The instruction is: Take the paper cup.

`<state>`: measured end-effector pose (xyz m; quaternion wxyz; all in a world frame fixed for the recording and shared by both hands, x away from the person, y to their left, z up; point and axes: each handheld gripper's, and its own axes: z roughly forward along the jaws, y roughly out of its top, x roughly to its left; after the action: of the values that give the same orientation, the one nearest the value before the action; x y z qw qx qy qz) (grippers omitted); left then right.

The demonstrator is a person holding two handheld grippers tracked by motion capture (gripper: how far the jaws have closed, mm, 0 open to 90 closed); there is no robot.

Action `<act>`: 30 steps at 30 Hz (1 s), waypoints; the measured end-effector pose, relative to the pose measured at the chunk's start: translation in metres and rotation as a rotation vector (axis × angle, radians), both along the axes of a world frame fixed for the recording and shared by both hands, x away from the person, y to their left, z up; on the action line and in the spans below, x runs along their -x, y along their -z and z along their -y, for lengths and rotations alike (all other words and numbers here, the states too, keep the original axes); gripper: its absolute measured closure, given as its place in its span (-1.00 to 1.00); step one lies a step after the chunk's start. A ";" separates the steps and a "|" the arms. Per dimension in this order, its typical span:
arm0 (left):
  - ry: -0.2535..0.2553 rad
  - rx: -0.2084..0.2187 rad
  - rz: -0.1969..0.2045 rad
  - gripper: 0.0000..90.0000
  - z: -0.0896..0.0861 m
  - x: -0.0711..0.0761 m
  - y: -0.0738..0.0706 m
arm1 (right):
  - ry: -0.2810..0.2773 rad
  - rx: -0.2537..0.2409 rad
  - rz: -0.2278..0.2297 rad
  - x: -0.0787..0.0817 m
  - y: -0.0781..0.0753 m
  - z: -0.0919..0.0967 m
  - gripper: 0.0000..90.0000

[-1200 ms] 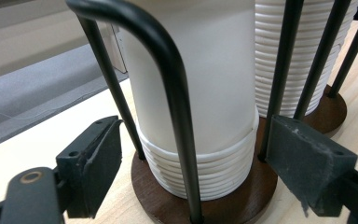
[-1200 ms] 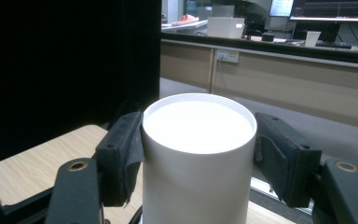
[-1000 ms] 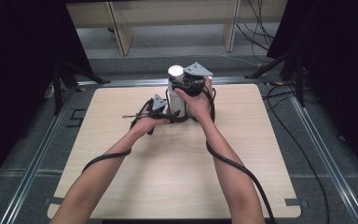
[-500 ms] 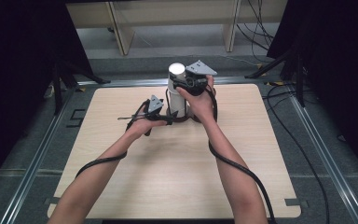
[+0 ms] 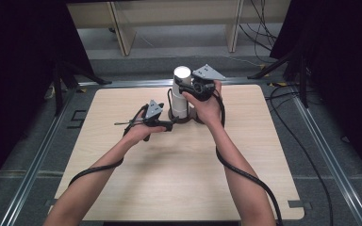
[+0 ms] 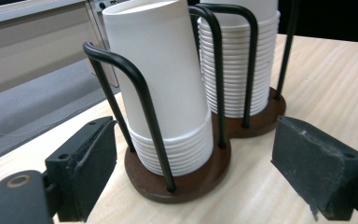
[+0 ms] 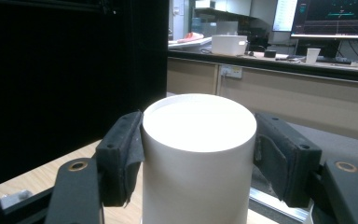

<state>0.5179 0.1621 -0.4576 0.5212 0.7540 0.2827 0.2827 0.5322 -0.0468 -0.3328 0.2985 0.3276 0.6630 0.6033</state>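
A black wire cup holder on a brown base (image 5: 194, 120) stands at the table's far middle with two stacks of white paper cups. My right gripper (image 5: 185, 88) is shut on the top upturned cup (image 5: 182, 73) of the tall stack. In the right gripper view its pads (image 7: 123, 154) clamp that cup (image 7: 198, 186) on both sides. My left gripper (image 5: 168, 126) lies low, left of the holder, and its jaws have just been opening. In the left gripper view the near stack (image 6: 163, 70) and base (image 6: 186, 184) sit ahead between the open jaws, untouched.
A second, ribbed cup stack (image 6: 242, 70) fills the holder's other ring behind the wire loops (image 6: 135, 88). Cables trail from both grippers across the wooden table (image 5: 179, 179). Metal rails and dark stands border the table; shelving legs stand beyond its far edge.
The left gripper has drawn back slightly from the holder toward the left and near side. The right hand, with the top cup in its grip, has shifted a little right and up.
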 end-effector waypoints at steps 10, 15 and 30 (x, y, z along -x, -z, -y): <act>-0.004 0.011 0.007 -0.84 -0.005 0.019 -0.002 | -0.020 -0.001 -0.022 0.016 0.005 0.007 -0.20; 0.001 0.017 0.006 -0.90 -0.007 0.026 -0.003 | -0.031 0.003 -0.023 0.024 0.007 0.008 -0.20; 0.005 0.034 0.017 -0.92 -0.016 0.046 -0.004 | -0.053 0.003 -0.019 0.039 0.019 0.013 -0.20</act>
<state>0.4719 0.1782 -0.4540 0.5371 0.7431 0.2814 0.2830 0.4927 -0.0594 -0.3518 0.2765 0.3151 0.6752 0.6069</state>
